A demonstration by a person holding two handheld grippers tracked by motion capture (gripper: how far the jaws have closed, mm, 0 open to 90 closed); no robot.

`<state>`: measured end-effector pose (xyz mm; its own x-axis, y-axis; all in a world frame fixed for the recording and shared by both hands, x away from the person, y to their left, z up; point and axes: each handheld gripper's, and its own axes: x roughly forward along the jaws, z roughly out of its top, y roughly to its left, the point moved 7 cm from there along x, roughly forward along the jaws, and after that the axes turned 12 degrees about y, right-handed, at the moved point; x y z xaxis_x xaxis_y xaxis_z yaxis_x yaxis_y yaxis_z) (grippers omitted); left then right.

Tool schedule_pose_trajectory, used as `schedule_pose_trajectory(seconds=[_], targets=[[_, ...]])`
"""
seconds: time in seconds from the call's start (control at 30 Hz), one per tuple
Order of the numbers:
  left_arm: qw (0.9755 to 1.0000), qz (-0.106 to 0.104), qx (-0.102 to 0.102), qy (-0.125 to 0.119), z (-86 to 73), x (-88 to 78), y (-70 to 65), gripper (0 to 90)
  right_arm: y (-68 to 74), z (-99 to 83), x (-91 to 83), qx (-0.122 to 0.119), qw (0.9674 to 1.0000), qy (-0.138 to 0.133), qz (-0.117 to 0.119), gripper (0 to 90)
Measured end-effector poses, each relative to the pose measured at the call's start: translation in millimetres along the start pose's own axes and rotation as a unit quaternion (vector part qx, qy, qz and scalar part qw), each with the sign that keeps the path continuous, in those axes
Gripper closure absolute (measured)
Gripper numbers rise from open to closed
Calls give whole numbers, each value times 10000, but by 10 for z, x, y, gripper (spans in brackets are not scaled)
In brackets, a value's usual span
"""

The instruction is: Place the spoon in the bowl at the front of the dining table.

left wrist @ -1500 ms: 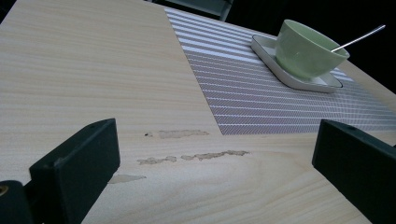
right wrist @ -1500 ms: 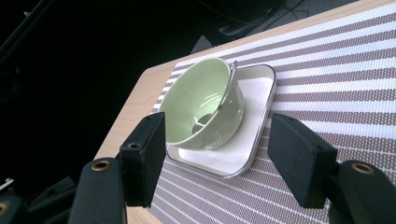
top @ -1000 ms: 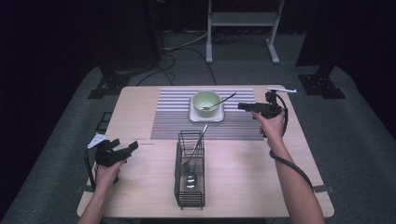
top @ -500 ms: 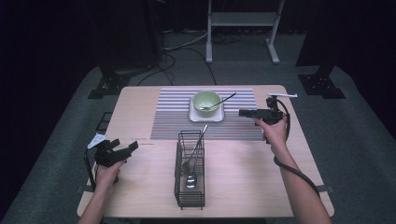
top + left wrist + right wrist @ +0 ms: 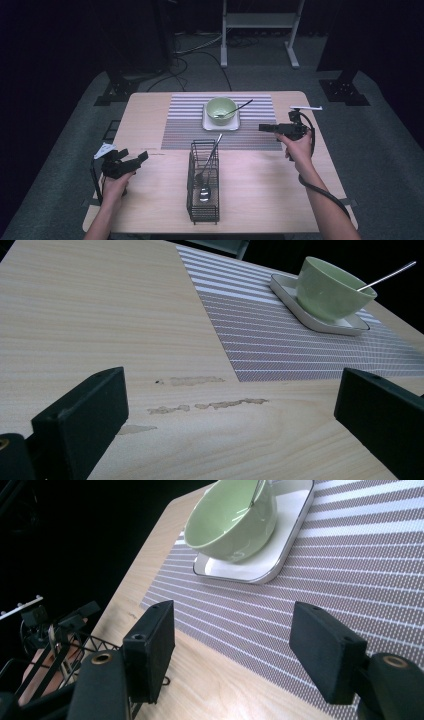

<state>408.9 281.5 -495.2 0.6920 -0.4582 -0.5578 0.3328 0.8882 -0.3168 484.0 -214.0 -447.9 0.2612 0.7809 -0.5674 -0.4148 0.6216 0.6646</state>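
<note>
High view shows the right gripper (image 5: 263, 128) with jaws spread and empty, aimed at the green bowl (image 5: 221, 109) with a spoon (image 5: 235, 109) on its white plate (image 5: 220, 123), probably to grab it, while the left gripper (image 5: 141, 157) waits open.

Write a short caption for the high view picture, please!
Two open hand-held grippers flank a wire basket, green bowl beyond.
</note>
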Motion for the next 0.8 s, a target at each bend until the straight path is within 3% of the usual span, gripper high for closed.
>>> schedule_pose_trajectory(seconds=[0.5, 0.8], targets=[[10000, -4, 13, -2, 1, 1, -13, 0, 148, -233, 16, -258, 9991, 327, 53, 332], [10000, -3, 9, 16, -3, 2, -13, 0, 197, -354, -42, -261, 9991, 241, 241, 330]])
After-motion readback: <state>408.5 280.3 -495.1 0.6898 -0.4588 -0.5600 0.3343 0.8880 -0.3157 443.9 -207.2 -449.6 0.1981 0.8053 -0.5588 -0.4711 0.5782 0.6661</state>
